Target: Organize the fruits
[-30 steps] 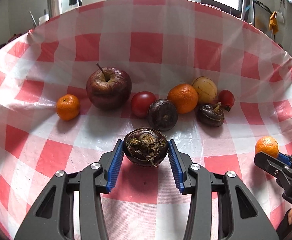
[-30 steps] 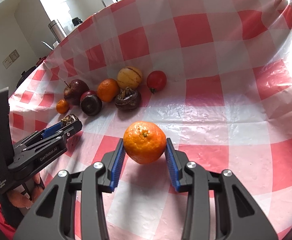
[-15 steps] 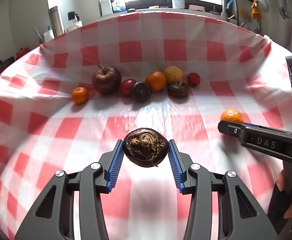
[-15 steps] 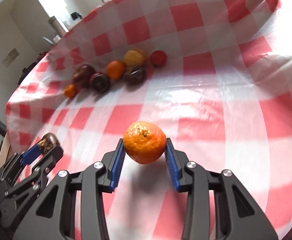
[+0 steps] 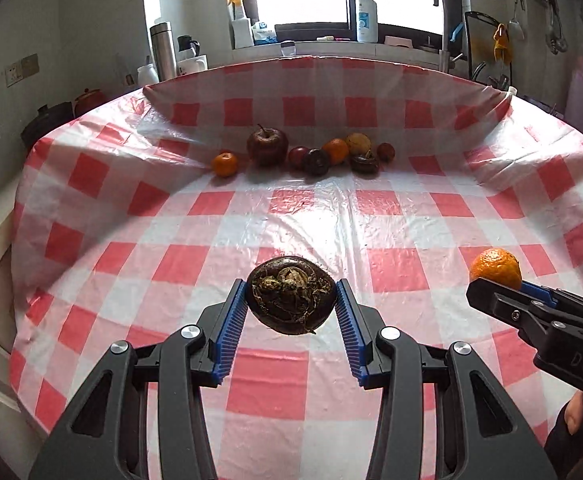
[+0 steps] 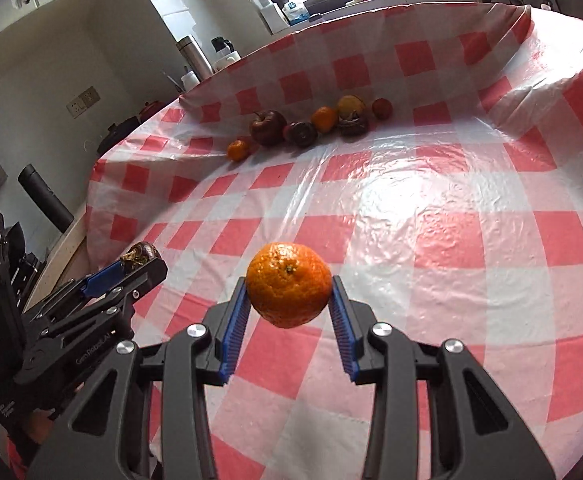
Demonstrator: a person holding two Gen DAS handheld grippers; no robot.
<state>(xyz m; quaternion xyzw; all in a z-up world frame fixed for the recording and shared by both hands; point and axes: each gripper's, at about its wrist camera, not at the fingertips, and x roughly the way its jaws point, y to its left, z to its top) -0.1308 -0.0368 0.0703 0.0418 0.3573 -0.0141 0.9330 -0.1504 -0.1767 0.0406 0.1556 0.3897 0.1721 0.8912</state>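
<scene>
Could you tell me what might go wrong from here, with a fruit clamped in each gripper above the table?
The left gripper pinches the dark wrinkled fruit only at its sides, so it could slip or get crushed. The orange in the right gripper is round and held near the fingertips; released high, it may roll across the slick checked tablecloth. The grippers are close together and could collide.

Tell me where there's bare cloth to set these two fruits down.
Free: the wide checked tablecloth between both grippers and the far fruit row, plus the cloth right of the row. Crowded: the row itself, from small orange to red fruit.
</scene>
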